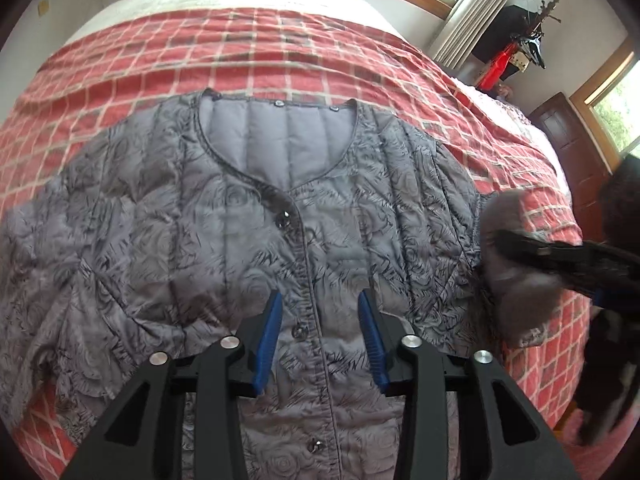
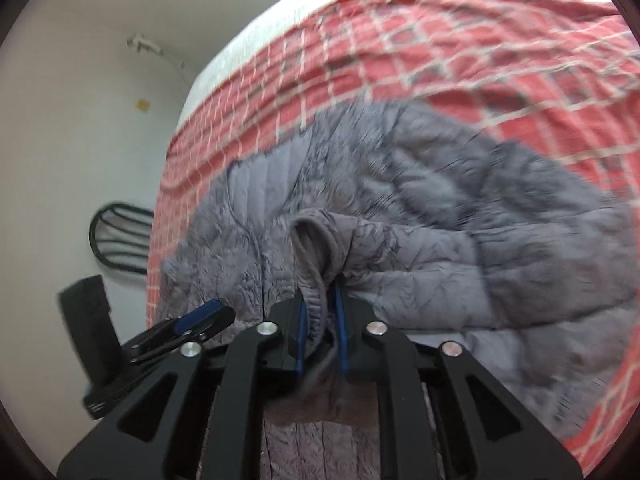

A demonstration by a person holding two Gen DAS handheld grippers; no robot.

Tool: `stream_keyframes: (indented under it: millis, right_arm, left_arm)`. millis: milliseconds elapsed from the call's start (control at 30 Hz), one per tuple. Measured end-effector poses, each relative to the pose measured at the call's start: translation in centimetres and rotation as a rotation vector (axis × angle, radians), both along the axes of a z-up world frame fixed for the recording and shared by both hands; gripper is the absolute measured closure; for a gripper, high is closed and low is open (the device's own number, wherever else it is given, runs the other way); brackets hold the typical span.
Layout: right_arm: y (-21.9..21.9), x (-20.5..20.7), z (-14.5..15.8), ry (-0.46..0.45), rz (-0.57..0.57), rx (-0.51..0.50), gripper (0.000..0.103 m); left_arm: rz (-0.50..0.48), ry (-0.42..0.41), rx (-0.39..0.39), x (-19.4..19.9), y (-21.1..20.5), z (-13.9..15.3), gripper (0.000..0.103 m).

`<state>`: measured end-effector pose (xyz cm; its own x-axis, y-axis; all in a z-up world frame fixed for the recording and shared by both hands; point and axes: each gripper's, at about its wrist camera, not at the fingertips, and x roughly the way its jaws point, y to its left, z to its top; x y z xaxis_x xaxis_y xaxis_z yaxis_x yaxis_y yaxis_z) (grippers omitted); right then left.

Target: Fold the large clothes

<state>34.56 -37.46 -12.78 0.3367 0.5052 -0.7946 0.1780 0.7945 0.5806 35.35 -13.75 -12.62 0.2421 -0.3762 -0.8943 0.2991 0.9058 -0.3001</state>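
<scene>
Nearest the lens in the right wrist view, the right gripper (image 2: 322,320) has its blue pads pressed in on the bunched cuff (image 2: 316,240) of the jacket's sleeve, the fabric squeezed between them and trailing down past the fingers. The grey quilted jacket (image 1: 248,216) lies front-up and buttoned on the red checked bedspread (image 1: 280,52), neckline toward the far side of the bed. The left gripper (image 1: 320,340) hangs spread and empty just above the button placket (image 1: 308,280), at about the middle of the jacket's chest. The step in hand looks like folding the sleeve in across the body. To do it well, carry the cuff low and level toward the placket so the padded sleeve lays flat rather than rolling. Bring the left gripper down onto the chest near the placket to pin the body, since slick quilted cloth will likely slide on the bedspread. The right wrist view is motion-blurred, so I cannot say for sure how much sleeve is lifted clear of the jacket; keep the pull gentle until the shoulder seam turns, then release only once the cuff rests on the body.
</scene>
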Motion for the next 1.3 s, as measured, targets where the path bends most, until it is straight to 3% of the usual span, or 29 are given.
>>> stream_keyframes:
  millis: [100,233,267,433,467,500,600,667,767,900,1033,1167,1300]
  right_arm:
    - [0.4,-0.2,-0.2,-0.017,0.034,0.052,0.077]
    - [-1.5,-2.2,1.7,-0.074,0.031,0.084,0.071]
    - [-2.6,-3.2,2.4,-0.093,0.011,0.054,0.071]
    - [-8.3,-8.5,3.7,-0.104,-0.096,-0.159,0.071]
    - [-9.0,-9.2,3.5,-0.095,-0.114,-0.193,0.071]
    - [-10.1,-10.4,3.3,-0.084,-0.14,-0.218,0.071]
    - [-12.8,-13.1,2.5,-0.056,-0.21,-0.212,0.071]
    - [-14.0,-14.3,2.1,-0.045,-0.241,-0.233,0.071]
    - [-15.0,-15.3,1.6,-0.036,-0.271,-0.26,0.071]
    - [-15.7,-15.3,1.3,-0.05,-0.302,-0.207,0.071]
    - [-13.8,-13.2,1.7,-0.069,-0.25,-0.196,0.071]
    - [-10.7,-10.2,1.8,-0.086,-0.178,-0.164,0.071]
    - [-6.8,-6.6,1.5,-0.097,-0.093,-0.12,0.071]
  left_arm:
    - [-0.015,0.032,-0.063,-0.2,0.1,0.0,0.048]
    - [-0.066,0.07,-0.169,-0.8,-1.6,0.4,0.035]
    - [-0.078,0.084,-0.18,-0.8,-2.4,0.2,0.029]
    - [-0.142,0.16,-0.178,-1.1,-7.3,-1.7,0.031]
    - [-0.16,0.176,-0.169,-1.2,-8.5,-2.2,0.036]
    - [-0.166,0.184,-0.16,-1.2,-9.2,-2.6,0.055]
    - [-0.158,0.183,-0.098,-1.6,-10.7,-3.5,0.088]
    - [-0.138,0.169,-0.099,-1.7,-10.6,-3.2,0.099]
    - [-0.096,0.105,-0.14,-1.7,-8.9,-0.9,0.1]
    - [-0.024,-0.022,-0.174,-1.1,-4.9,3.7,0.101]
    - [0.043,-0.127,-0.17,0.1,0.0,7.4,0.101]
    - [0.138,-0.187,-0.094,1.2,5.1,8.4,0.101]
    - [0.227,-0.171,-0.044,2.3,9.5,7.2,0.101]
